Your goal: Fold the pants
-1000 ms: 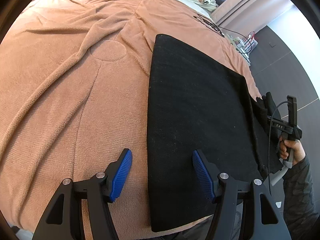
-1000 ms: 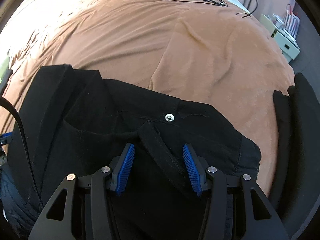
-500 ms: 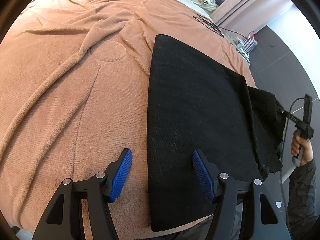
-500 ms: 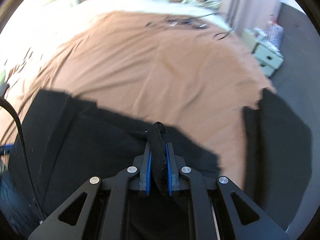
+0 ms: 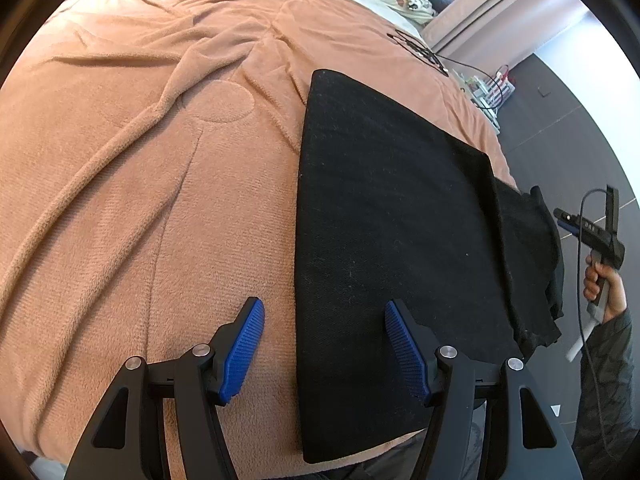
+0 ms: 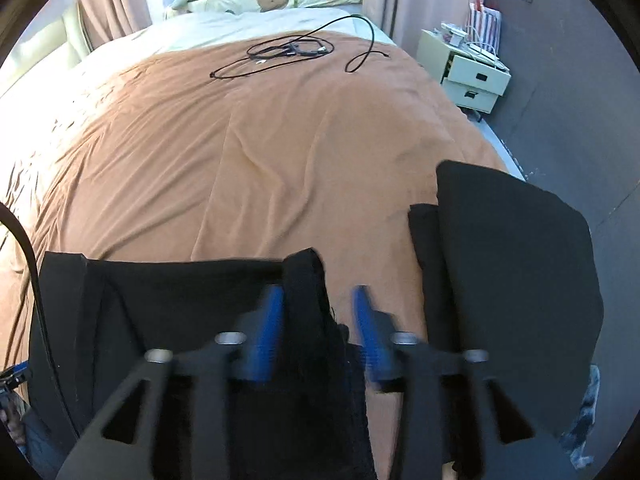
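- Bed (image 5: 120, 200): covered by an orange-brown blanket; the black pants (image 5: 392, 240) lie flat on it, toward its right side in the left wrist view.
- Left tool (image 5: 324, 344): jaws stand apart and grip nothing; the left blue pad is over the blanket, the right blue pad over the pants' near part.
- Right tool (image 6: 318, 320): jaws have just been opening; a raised fold of the pants (image 6: 304, 300) stands between the blue pads, against the left pad and clear of the right pad.
- Second black garment (image 6: 520, 280): lies just right of the right tool at the bed's edge.
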Demonstrator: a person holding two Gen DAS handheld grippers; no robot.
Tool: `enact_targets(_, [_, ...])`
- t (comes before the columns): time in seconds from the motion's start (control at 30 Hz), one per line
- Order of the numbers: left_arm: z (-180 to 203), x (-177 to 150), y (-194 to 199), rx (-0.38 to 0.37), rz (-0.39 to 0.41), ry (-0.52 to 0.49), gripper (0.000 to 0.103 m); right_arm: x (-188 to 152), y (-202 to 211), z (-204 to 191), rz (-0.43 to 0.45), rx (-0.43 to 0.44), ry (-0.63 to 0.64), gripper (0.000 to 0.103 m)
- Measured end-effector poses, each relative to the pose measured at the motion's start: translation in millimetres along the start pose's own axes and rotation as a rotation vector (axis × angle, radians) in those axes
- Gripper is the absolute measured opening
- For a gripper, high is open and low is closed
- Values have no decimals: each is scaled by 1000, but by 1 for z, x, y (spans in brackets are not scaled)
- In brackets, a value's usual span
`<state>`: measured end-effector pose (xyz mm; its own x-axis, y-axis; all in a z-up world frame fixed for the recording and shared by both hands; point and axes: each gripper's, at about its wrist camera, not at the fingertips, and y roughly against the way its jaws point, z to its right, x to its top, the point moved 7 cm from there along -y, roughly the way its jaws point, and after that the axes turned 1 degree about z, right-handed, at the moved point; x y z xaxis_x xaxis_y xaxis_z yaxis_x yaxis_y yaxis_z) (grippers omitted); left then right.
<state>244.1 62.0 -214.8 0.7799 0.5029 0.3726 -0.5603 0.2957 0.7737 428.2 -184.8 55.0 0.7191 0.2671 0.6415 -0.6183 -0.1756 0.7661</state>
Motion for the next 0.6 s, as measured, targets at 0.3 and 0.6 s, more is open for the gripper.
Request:
enact_targets(0.3, [1, 1, 0, 1, 1, 1, 65, -37, 1, 19, -29, 62, -61, 54])
enact_targets(0.6, [4, 2, -3, 16, -2, -6, 65, -89, -41, 26, -182, 95, -57, 54])
